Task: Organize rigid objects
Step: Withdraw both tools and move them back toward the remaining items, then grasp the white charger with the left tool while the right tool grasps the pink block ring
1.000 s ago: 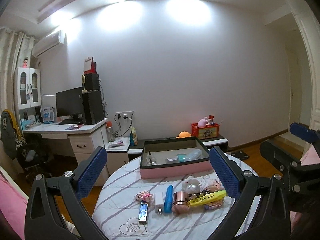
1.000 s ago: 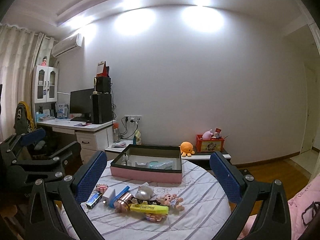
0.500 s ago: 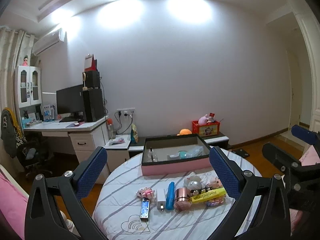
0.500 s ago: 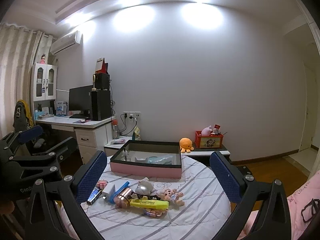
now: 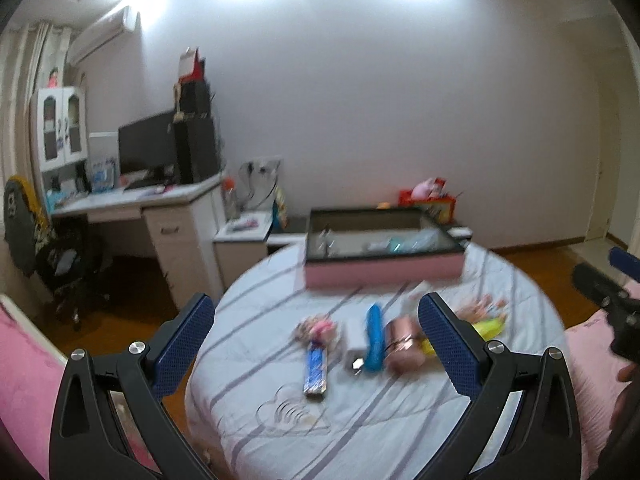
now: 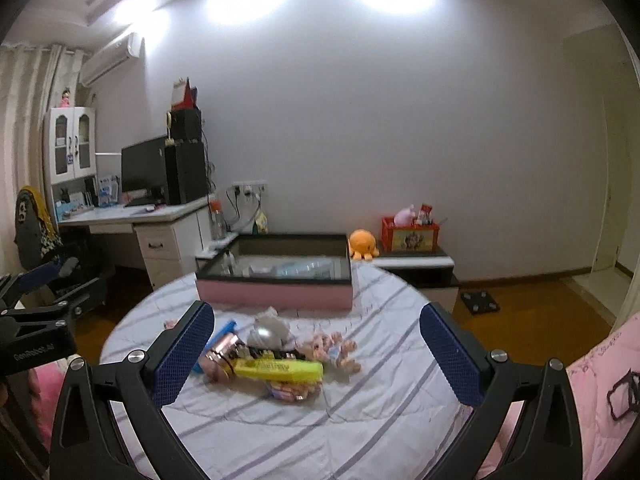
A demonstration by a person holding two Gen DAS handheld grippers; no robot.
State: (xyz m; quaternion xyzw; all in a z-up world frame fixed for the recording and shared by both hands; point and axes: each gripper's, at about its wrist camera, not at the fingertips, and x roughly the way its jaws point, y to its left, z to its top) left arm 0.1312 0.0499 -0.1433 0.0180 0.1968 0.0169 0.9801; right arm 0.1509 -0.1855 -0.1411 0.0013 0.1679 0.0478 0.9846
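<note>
L-wrist view blurred; yellow highlighter (image 5: 486,326) half hidden behind left gripper (image 5: 314,338) finger.

My grippers' finger pads (image 6: 184,354) are dark blue. The round table's cloth (image 6: 384,400) is white with grey stripes. On it I see a yellow highlighter (image 6: 280,368), a bright blue tube (image 5: 375,338), and farther off a pink-walled, black-rimmed box (image 6: 276,294).

Faint white lettering "GenRobot.AI" on the black body of the left gripper (image 6: 38,344) at the right wrist view's left edge, dark print on the yellow highlighter (image 6: 280,368) too blurred to read, no other legible text
</note>
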